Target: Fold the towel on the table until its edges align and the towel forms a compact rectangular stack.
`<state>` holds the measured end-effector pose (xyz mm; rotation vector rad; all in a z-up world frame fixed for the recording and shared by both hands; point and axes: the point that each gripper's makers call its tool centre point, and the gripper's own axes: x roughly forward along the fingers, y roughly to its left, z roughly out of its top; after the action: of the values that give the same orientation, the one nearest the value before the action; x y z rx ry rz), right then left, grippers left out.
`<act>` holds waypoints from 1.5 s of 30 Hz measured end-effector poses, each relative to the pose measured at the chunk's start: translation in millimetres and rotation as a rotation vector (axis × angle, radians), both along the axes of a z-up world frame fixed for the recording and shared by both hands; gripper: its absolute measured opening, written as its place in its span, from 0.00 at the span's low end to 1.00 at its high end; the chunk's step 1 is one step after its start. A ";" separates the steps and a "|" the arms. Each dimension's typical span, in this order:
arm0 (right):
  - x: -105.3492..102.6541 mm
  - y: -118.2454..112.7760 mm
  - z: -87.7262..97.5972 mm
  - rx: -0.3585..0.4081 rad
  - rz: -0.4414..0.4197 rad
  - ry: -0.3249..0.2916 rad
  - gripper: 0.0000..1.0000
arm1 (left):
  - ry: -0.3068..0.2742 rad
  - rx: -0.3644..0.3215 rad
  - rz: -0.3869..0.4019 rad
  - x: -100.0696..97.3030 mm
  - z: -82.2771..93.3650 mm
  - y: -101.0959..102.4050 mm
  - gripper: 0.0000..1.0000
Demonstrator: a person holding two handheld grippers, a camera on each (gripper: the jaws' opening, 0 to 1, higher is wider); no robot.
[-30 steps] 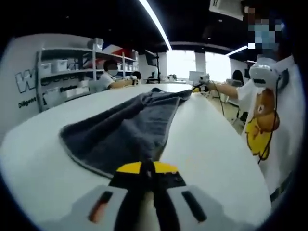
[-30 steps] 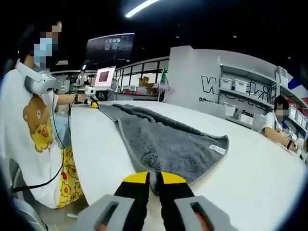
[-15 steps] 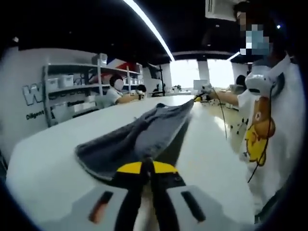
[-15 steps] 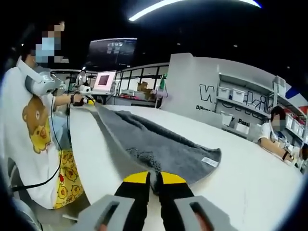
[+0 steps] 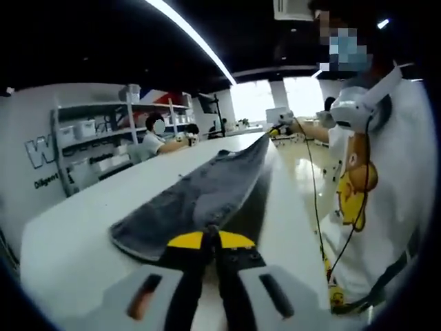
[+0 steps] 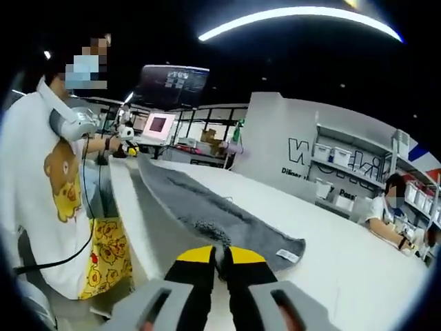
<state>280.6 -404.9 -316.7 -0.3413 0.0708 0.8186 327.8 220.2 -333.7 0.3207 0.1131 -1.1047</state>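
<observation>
A grey towel [image 5: 200, 196] is stretched taut between my two grippers, its near edge lifted off the white table [image 5: 83, 227]. My left gripper [image 5: 212, 238] is shut on one near corner. In the left gripper view my right gripper [image 5: 275, 130] shows far off, holding the towel's other end. The right gripper view shows the same grey towel [image 6: 207, 207] with a white label [image 6: 288, 256] at its far edge. My right gripper [image 6: 220, 256] is shut on its corner, and my left gripper [image 6: 127, 145] shows at the towel's far end.
The person holding the grippers [image 5: 372, 186] stands at the table's edge in a white bear shirt. Another person [image 5: 155, 138] sits at the table's far side. Shelves with white bins [image 5: 89, 148] line the wall. A monitor [image 6: 157, 125] glows behind.
Both grippers have risen, lifting the towel's near edge off the table. The towel now looks narrower and tauter, with more of it off the surface.
</observation>
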 end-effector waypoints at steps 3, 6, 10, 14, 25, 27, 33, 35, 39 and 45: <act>-11.3 4.6 7.1 -0.002 0.007 -0.020 0.07 | 0.003 0.014 -0.020 -8.8 -1.5 0.3 0.07; -21.0 4.5 8.1 -0.014 0.020 -0.023 0.07 | 0.005 0.030 -0.032 -17.3 -3.9 2.3 0.07; -32.1 7.4 3.8 -0.032 0.032 -0.011 0.07 | 0.012 0.056 -0.045 -29.3 -8.5 7.7 0.07; -40.1 13.7 -4.2 -0.042 0.046 0.011 0.07 | 0.009 0.061 -0.050 -40.6 -7.2 11.8 0.07; 3.5 4.0 16.2 -0.053 -0.009 -0.051 0.07 | -0.065 0.044 0.028 0.3 25.2 8.6 0.08; 17.9 1.1 22.7 -0.050 -0.021 -0.064 0.07 | -0.072 0.040 0.067 20.1 29.6 8.0 0.08; 74.9 0.0 39.2 -0.058 -0.069 -0.082 0.07 | -0.061 0.024 0.174 82.4 36.2 8.9 0.08; 94.1 -0.7 41.6 -0.064 -0.084 -0.084 0.07 | -0.053 0.023 0.206 103.9 36.7 9.9 0.08; 135.9 -10.3 40.8 -0.062 -0.138 -0.072 0.07 | -0.036 0.016 0.242 139.5 34.9 6.0 0.08; 181.0 -18.5 27.9 -0.069 -0.185 -0.030 0.06 | -0.009 0.058 0.296 186.8 20.7 2.8 0.08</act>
<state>461.6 -423.4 -288.8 -0.4062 0.1011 0.6282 514.6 223.0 -313.0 0.3482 0.1790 -0.8078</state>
